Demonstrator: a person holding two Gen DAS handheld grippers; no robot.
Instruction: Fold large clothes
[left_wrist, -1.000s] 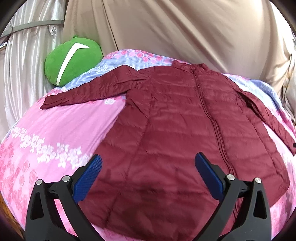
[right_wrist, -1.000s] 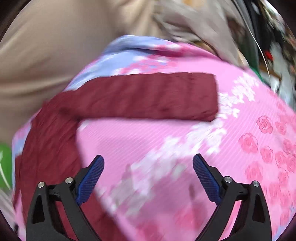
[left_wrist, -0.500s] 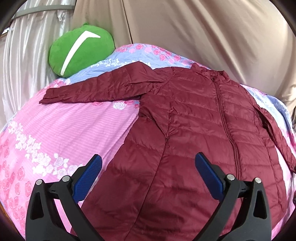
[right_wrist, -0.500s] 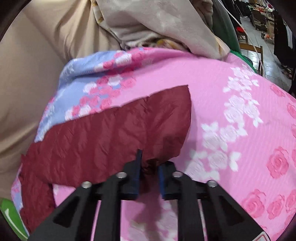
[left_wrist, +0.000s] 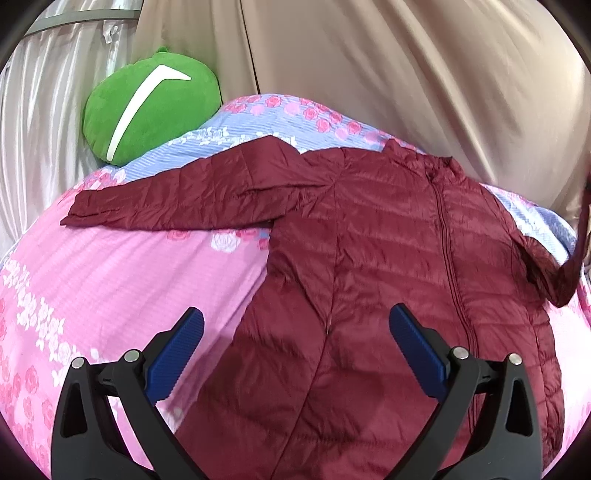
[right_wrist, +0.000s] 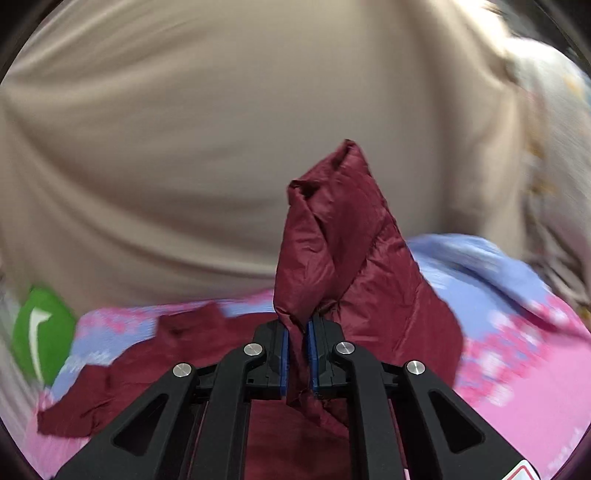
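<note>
A maroon quilted jacket lies front up on a pink and blue floral bedspread, its left sleeve stretched out flat to the left. My left gripper is open and empty, hovering over the jacket's lower left body. My right gripper is shut on the right sleeve and holds its cuff end lifted above the bed; that raised sleeve also shows at the right edge of the left wrist view.
A green round cushion with a white stripe sits at the back left of the bed and shows in the right wrist view. Beige cloth hangs behind the bed, silvery curtains at the left.
My right gripper closed on the right sleeve's cuff and lifted it up off the bed, swinging toward the jacket. My left gripper moved in closer over the jacket, still open.
</note>
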